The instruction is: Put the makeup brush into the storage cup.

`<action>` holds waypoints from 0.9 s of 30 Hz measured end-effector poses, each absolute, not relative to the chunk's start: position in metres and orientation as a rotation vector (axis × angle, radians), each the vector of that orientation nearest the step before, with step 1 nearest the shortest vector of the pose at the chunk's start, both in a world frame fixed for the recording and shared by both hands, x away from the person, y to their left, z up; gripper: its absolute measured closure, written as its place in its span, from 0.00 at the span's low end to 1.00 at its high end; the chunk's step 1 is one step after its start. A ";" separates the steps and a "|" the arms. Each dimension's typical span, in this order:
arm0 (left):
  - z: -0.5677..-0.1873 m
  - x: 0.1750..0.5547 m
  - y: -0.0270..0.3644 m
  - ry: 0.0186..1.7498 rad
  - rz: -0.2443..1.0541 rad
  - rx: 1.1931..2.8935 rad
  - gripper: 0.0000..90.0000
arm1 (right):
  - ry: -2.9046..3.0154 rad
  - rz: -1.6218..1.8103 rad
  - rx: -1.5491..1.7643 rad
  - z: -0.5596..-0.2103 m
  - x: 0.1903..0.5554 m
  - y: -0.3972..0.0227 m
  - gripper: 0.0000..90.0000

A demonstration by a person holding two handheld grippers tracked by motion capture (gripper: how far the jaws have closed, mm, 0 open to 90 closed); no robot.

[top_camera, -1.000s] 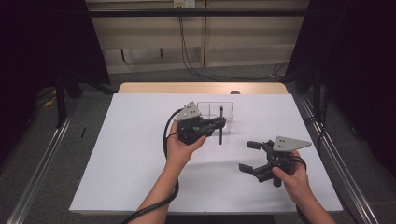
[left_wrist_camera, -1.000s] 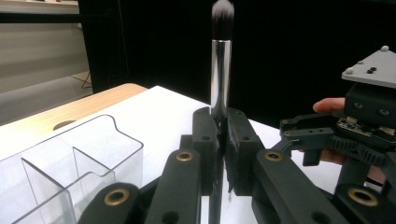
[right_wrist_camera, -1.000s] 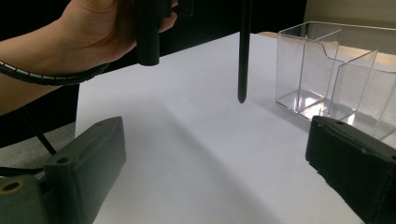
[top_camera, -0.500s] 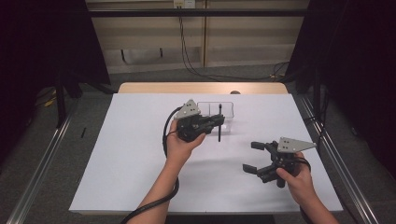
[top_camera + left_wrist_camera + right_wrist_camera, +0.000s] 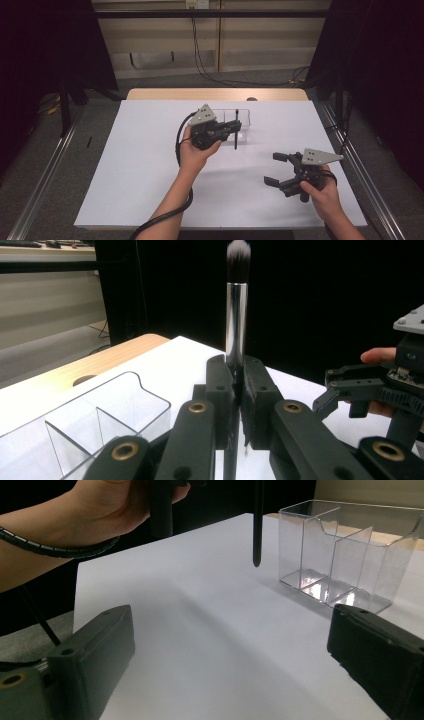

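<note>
Gripping a makeup brush (image 5: 236, 310) between closed jaws, the left claw (image 5: 231, 129) is held above the middle of the bench (image 5: 125, 175), which is covered by a white sheet. The brush stands upright: bristle tip up, chrome ferrule just above the jaws, and the thin black handle hanging below them with its end clear of the sheet (seen in the right gripper view, the handle tip (image 5: 256, 560) hangs in the air, not touching the surface). A clear plastic organiser (image 5: 243, 122) with a divider between its compartments stands on the sheet just beside the brush, on the far side from the person; the brush is outside it. The right claw (image 5: 275, 169) is held low over the near right part of the bench, well apart from the brush, its jaws spread wide and holding nothing. The left hand (image 5: 195, 152) wraps the left claw's body, with a black cable (image 5: 177, 145) trailing back along the forearm.
</note>
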State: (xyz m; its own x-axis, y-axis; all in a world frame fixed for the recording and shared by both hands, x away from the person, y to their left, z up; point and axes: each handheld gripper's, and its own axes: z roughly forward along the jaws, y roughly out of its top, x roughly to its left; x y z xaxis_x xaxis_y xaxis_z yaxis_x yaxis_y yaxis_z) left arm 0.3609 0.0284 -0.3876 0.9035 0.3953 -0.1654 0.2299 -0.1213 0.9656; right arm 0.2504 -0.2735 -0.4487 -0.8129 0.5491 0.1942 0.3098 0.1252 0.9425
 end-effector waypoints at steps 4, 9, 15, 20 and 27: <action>-0.387 0.363 0.029 0.474 0.157 1.717 0.93 | 2.191 1.757 0.859 -0.450 0.249 -0.275 0.05; -0.385 0.366 0.028 0.479 0.159 1.713 0.93 | 2.186 1.756 0.862 -0.451 0.248 -0.277 0.05; -0.384 0.370 0.026 0.484 0.161 1.712 0.93 | 2.183 1.758 0.854 -0.452 0.246 -0.279 0.05; -0.383 0.374 0.024 0.489 0.168 1.709 0.93 | 2.183 1.752 0.858 -0.453 0.245 -0.281 0.05; -0.381 0.380 0.023 0.485 0.175 1.712 0.93 | 2.182 1.751 0.859 -0.455 0.245 -0.282 0.05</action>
State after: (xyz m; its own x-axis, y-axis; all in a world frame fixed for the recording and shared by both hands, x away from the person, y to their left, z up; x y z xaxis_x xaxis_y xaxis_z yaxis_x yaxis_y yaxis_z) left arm 0.3801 0.0228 -0.3811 0.8989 0.4114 -0.1509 0.2201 -0.1260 0.9673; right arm 0.2447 -0.2818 -0.4549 -0.8066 0.5603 0.1884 0.3051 0.1216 0.9445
